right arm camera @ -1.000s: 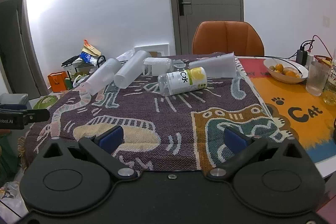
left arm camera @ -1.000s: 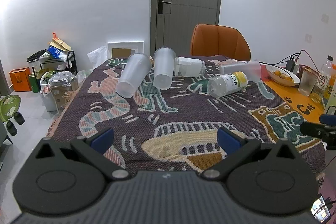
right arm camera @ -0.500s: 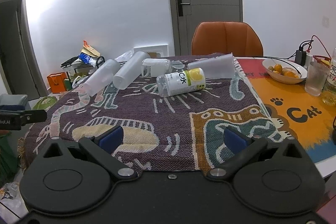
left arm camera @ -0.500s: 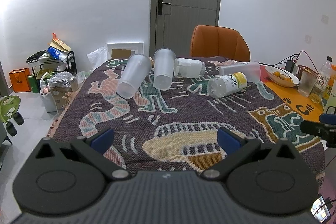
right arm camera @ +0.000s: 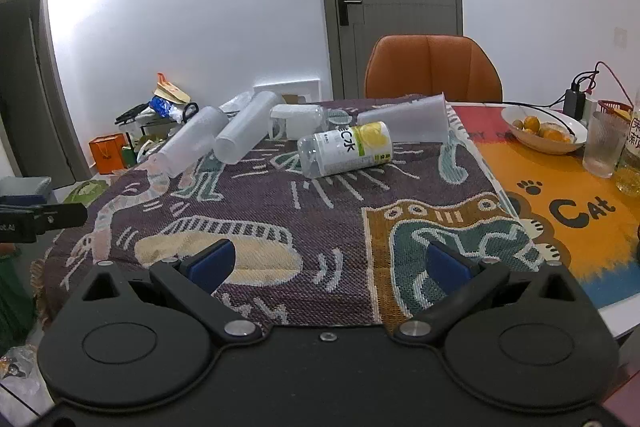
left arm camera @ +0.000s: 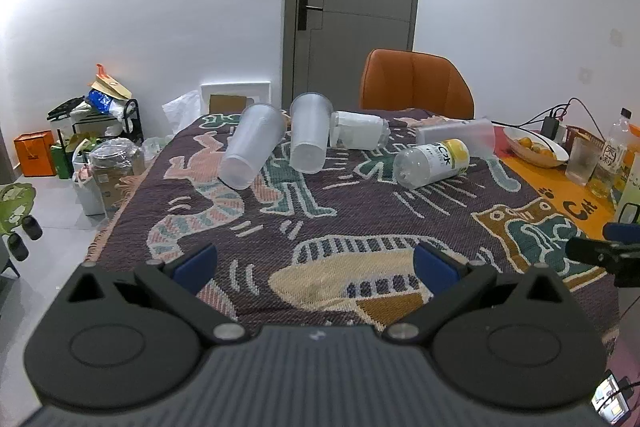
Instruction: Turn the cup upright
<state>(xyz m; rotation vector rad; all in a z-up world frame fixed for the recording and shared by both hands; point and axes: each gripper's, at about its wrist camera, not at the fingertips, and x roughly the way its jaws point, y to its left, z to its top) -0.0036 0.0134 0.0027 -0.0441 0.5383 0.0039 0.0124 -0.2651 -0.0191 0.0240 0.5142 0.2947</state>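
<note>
From the left wrist, the left gripper [left arm camera: 315, 264] is seen spread wide and empty above the patterned blanket [left arm camera: 320, 227]. Two frosted cups [left arm camera: 251, 146] [left arm camera: 309, 137] are laid on their sides at the far end, beside a yellow-labelled bottle [left arm camera: 432, 163]. From the right wrist, the right gripper [right arm camera: 329, 262] is likewise held apart, gripping nothing; a third cup [right arm camera: 404, 123] is tipped over behind the bottle.
</note>
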